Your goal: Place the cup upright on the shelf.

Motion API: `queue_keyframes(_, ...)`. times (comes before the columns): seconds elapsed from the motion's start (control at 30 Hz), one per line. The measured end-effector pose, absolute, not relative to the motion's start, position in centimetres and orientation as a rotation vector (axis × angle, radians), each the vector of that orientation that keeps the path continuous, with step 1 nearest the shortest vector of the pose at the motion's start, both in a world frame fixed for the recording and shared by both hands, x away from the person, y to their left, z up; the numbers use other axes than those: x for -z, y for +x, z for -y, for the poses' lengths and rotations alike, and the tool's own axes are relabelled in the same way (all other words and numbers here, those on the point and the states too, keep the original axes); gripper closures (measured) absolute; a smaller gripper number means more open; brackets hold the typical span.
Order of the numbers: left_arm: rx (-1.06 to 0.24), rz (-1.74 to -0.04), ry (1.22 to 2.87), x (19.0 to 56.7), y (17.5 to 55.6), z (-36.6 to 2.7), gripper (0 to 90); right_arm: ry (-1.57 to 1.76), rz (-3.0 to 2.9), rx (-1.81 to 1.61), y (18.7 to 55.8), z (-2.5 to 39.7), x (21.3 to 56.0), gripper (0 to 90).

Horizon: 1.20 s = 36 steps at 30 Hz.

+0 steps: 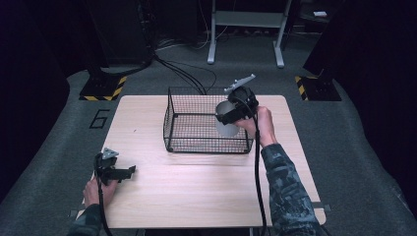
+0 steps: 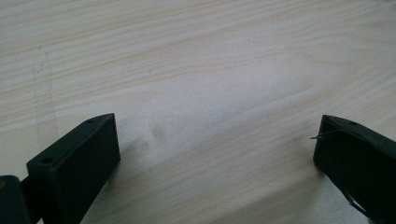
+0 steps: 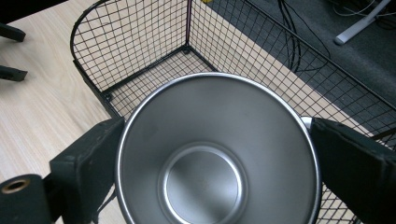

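One bench, one wire basket, one steel bowl, and two grippers of mine. The basket stands on the far half of the bench, right of middle, with nothing lying on its mesh floor. My right gripper hangs over the basket's right side, above the rim, with its jaws clamped on the bowl's opposite sides. In the right gripper view the bowl sits between both jaws, its mouth facing the camera, with the basket below and beyond it. My right hand grips from the near right, forearm reaching in from the bottom edge in a patterned sleeve. My left gripper rests low at the near left corner of the bench, well apart from the basket, my left hand behind it. Its jaws stand wide apart, holding nothing, with bare wood between them in the left gripper view.
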<state>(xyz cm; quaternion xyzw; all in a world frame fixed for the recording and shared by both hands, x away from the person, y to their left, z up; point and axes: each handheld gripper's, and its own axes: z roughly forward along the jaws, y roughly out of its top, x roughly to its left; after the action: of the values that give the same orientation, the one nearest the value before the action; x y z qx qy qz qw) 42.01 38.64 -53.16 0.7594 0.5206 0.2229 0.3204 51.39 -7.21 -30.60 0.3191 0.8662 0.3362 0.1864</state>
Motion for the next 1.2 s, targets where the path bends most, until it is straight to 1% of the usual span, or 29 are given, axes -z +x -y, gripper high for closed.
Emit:
queue_keyframes(0.47, -0.586, -1.368, 1.995, 53.2, 42.0, -38.6, 0.4, 0.932, -2.430, -0.941, 53.4, 6.2, 31.2, 6.0)
queue_keyframes(1.2, -0.583, -1.367, 1.995, 53.2, 42.0, -38.6, 0.4, 1.019, -2.437, -0.917, 56.4, 4.4, 34.0, 6.0)
